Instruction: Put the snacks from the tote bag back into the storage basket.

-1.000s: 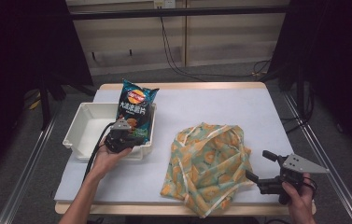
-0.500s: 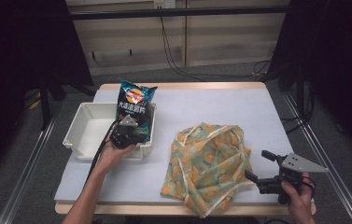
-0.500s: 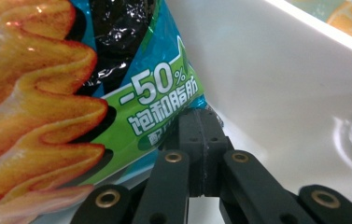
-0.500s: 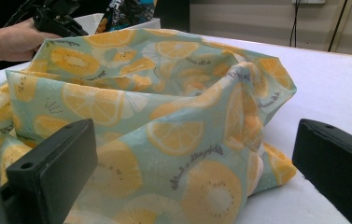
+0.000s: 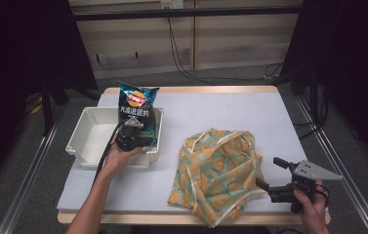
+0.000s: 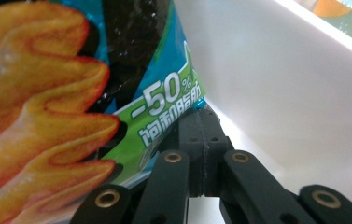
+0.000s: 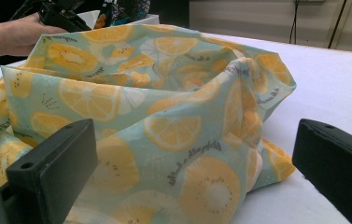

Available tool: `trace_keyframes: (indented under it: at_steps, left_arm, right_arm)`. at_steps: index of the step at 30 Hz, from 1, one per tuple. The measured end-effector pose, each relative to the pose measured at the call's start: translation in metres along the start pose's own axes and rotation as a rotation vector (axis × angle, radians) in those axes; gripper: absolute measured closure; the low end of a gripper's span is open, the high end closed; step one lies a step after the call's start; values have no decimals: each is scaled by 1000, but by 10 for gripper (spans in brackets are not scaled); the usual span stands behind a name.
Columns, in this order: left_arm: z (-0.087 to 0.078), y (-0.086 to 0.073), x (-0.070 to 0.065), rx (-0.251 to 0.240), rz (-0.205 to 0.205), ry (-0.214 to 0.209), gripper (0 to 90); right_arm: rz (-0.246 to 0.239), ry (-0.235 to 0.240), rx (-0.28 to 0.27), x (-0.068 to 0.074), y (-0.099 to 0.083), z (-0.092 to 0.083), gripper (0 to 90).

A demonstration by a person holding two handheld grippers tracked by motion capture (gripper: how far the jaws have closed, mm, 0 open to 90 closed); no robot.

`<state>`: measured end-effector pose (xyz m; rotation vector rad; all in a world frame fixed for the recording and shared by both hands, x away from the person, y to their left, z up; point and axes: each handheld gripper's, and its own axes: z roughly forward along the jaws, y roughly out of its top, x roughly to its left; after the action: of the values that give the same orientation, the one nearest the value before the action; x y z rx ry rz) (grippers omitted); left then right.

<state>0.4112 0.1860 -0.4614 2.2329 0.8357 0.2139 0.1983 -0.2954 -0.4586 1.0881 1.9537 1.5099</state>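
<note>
A dark blue chip bag [image 5: 137,109] stands upright over the right wall of a white bin [image 5: 89,141]. My left gripper [image 5: 135,126] is shut on its lower edge. In the left gripper view the black jaws meet at the bag's [image 6: 47,93] green bottom corner, with the bin's white inside [image 6: 281,93] behind. My right gripper [image 5: 268,172] rests open at the table's front right, pointing at a crumpled cloth with a citrus print [image 5: 218,170]. In the right gripper view the cloth [image 7: 164,107] lies just beyond the wide-apart jaws, not touched by them.
The table has a pale top [image 5: 220,112] with a wooden rim. The bin sits at its left side. Cables run across the floor behind the table. Metal rails flank both sides. The left hand [image 7: 15,32] appears beyond the cloth in the right gripper view.
My left gripper has shifted a little away from the person with the chip bag, further over the bin. The right gripper and the cloth have stayed put.
</note>
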Motion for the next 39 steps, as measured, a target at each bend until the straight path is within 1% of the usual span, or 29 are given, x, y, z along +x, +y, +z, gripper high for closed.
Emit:
trace_keyframes:
  at_steps: [1,3,4,5,7,8,9,10,11,14,15,16,17,18,19,20,21,23,24,25,26,28,29,32,33,35,39]
  left_arm:
    - [-1,1,1,11,-1,9,900]
    - [1,3,3,11,-6,8,900]
    - [1,4,5,19,-12,-8,900]
    - [2,4,6,11,-18,0,899]
    - [4,3,7,-3,-33,-5,899]
    - [4,4,8,6,-30,-1,895]
    - [5,3,8,-7,-47,0,895]
    - [4,4,9,10,-31,-2,895]
    - [6,4,10,4,-32,-10,895]
    - [6,3,12,10,-44,-16,894]
    - [7,3,12,16,-36,-21,887]
    - [8,3,12,10,-43,-20,884]
    - [6,3,13,23,-43,-34,879]
    - [7,1,13,-1,-59,-35,870]
    - [5,1,13,-3,-56,-37,857]
    - [4,0,12,-18,-56,-39,851]
    - [3,-1,12,-23,-56,-46,846]
    - [-2,-3,12,-44,-65,-55,827]
    - [-4,-4,12,-61,-62,-43,824]
    - [-7,-5,12,-66,-61,-40,819]
    - [-10,-6,11,-77,-66,-50,808]
    - [-15,-7,10,-100,-63,-37,782]
    - [-18,-7,9,-110,-65,-45,769]
    - [-27,-8,6,-159,-59,-50,721]
    - [-30,-8,5,-169,-54,-49,716]
    - [-34,-8,2,-185,-53,-45,702]
    - [-40,-10,-2,-203,-40,-34,643]
  right_arm:
    - [-4,1,-1,0,0,0,0]
    - [-3,3,3,0,-1,1,0]
    - [-3,3,4,0,-1,1,0]
    - [-3,4,4,0,-1,1,0]
    - [-3,3,1,1,-1,0,0]
    - [-2,1,-2,0,-1,0,0]
    - [-3,2,-1,0,-1,-1,0]
    - [-4,0,4,-1,-2,-1,0]
    - [-2,-1,3,-1,-2,-1,0]
    - [-4,1,3,-1,-2,-1,0]
    - [-4,2,3,0,-2,-1,0]
    - [-5,0,3,0,-2,-1,0]
    - [-4,0,3,0,-2,0,0]
    - [-5,-1,4,0,-2,-1,0]
    - [-2,-1,3,0,-2,-1,0]
    - [-7,-1,3,0,-2,-1,0]
    - [-5,2,3,0,-2,-1,0]
    - [-4,-1,1,-1,-2,-1,0]
    - [0,-3,-2,-1,-2,-1,0]
    - [2,-4,0,-1,-2,-1,0]
    - [3,-4,1,-1,-2,-1,0]
    - [-4,-2,5,-1,-3,0,0]
    - [-2,-1,6,-1,-3,0,0]
    - [-2,-2,6,-1,-3,0,0]
    - [-2,-1,7,-1,-3,0,0]
    - [-2,-4,7,-1,-3,0,0]
    - [-3,-5,7,-1,-3,0,0]
